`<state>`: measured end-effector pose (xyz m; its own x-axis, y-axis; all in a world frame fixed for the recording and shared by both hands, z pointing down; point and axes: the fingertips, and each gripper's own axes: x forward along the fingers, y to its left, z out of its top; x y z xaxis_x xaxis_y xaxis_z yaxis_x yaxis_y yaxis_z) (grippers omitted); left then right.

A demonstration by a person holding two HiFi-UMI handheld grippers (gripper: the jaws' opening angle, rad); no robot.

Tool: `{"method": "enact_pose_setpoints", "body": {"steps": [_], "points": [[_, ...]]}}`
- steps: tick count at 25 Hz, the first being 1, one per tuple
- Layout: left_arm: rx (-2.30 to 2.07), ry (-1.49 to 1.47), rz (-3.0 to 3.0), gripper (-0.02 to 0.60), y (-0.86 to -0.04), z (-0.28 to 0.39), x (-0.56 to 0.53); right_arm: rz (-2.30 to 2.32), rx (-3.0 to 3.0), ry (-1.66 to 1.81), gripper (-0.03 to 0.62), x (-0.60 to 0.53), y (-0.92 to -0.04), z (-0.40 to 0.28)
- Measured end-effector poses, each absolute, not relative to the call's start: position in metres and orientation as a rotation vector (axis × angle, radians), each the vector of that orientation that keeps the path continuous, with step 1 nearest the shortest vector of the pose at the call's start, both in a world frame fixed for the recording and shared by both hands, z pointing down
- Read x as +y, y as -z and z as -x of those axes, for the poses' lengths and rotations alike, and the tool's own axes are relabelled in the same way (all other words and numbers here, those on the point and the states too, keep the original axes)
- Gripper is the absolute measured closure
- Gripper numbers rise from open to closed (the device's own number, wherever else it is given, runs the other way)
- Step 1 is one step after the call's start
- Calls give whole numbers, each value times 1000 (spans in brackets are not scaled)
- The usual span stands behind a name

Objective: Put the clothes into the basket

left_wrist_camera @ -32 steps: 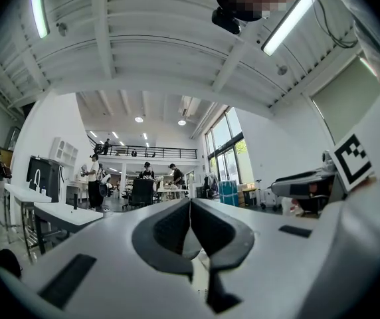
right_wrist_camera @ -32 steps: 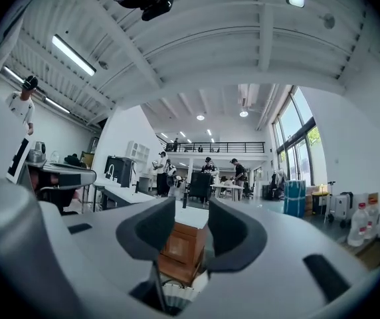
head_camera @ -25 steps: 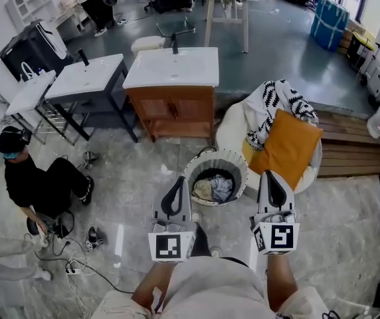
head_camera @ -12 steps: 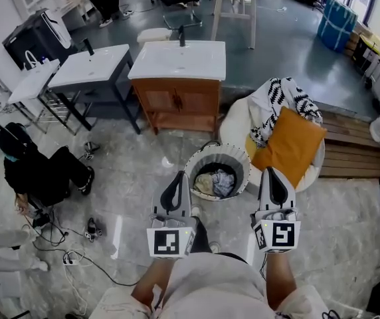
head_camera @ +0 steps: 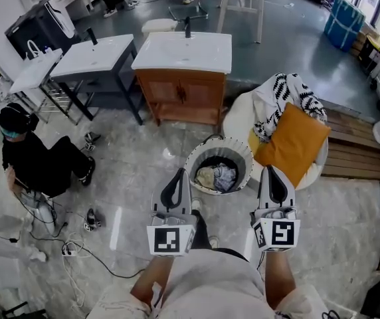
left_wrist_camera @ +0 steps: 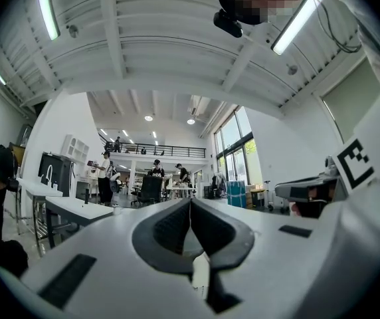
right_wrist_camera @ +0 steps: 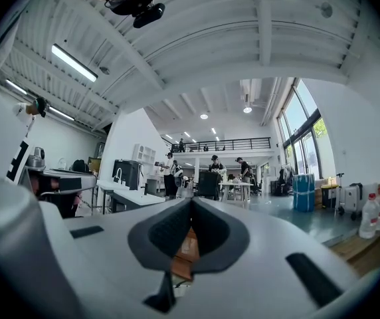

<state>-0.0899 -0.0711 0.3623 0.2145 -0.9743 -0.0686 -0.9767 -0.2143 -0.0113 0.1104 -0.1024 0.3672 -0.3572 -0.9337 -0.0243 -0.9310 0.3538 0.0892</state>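
The left gripper and right gripper are held clenched, nothing grasped, near the basket, where clothes are piled.

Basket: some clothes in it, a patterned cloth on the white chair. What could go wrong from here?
1. The patterned cloth seems partly under the orange cushion; pulling it may drag the cushion along.
2. The left gripper and right gripper are shut and empty; reaching without opening would only push cloth.

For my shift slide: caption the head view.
Left gripper and right gripper, shut, empty, face a laundry basket holding clothes.
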Motion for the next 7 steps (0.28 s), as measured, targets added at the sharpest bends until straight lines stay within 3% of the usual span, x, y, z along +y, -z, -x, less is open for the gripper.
{"method": "enact_pose_setpoints", "body": {"steps": [7], "points": [[1971, -21, 2414, 575, -374, 94, -74, -1758, -2563, 139, 605, -110, -367, -108]]}}
